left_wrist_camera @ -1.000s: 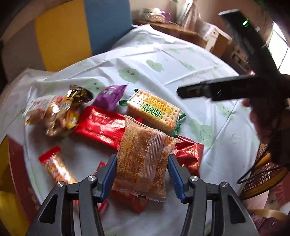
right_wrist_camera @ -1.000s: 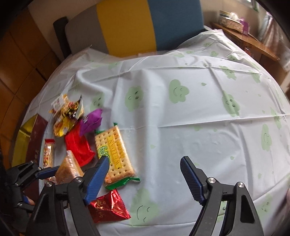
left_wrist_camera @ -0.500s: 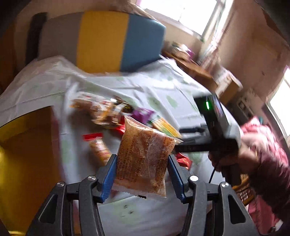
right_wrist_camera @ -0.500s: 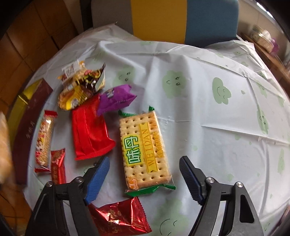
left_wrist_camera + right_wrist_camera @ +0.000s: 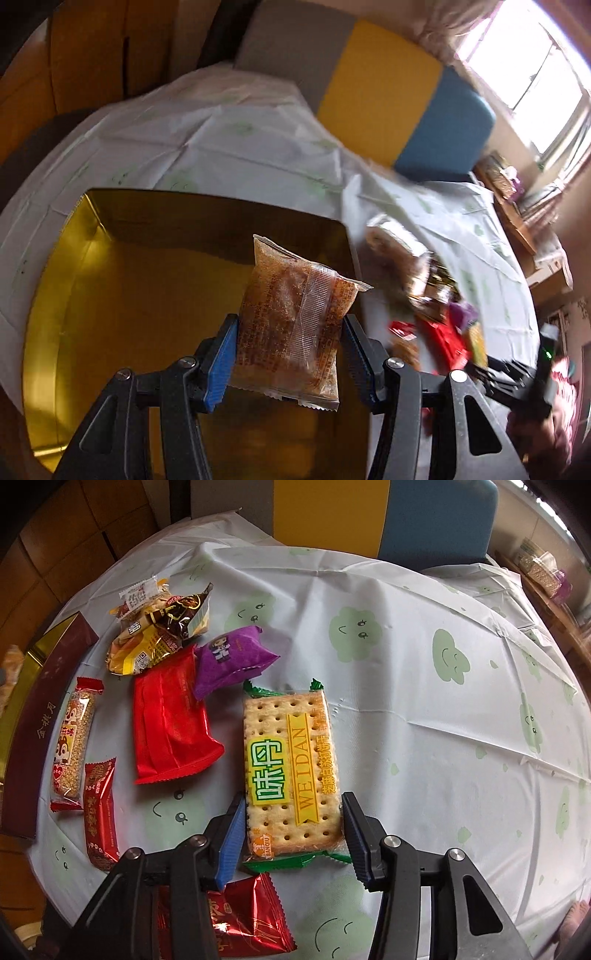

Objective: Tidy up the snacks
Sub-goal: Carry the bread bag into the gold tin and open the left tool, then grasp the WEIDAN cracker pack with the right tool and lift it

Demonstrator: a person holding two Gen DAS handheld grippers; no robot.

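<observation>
My left gripper is shut on a clear-wrapped brown snack packet and holds it in the air over the open gold box. In the right wrist view my right gripper points down at the table, its blue pads against the two long sides of the green-edged cracker packet, which lies flat on the cloth. The box's maroon side shows at the far left of that view. Loose snacks lie between the box and the crackers.
Beside the crackers lie a red packet, a purple packet, a yellow-and-brown pile, a sesame bar, a small red bar and a red foil packet. A yellow-and-blue chair back stands behind the table.
My left gripper swung the brown packet from above the snack pile to over the gold box. My right gripper came down and its jaws narrowed onto the cracker packet.
</observation>
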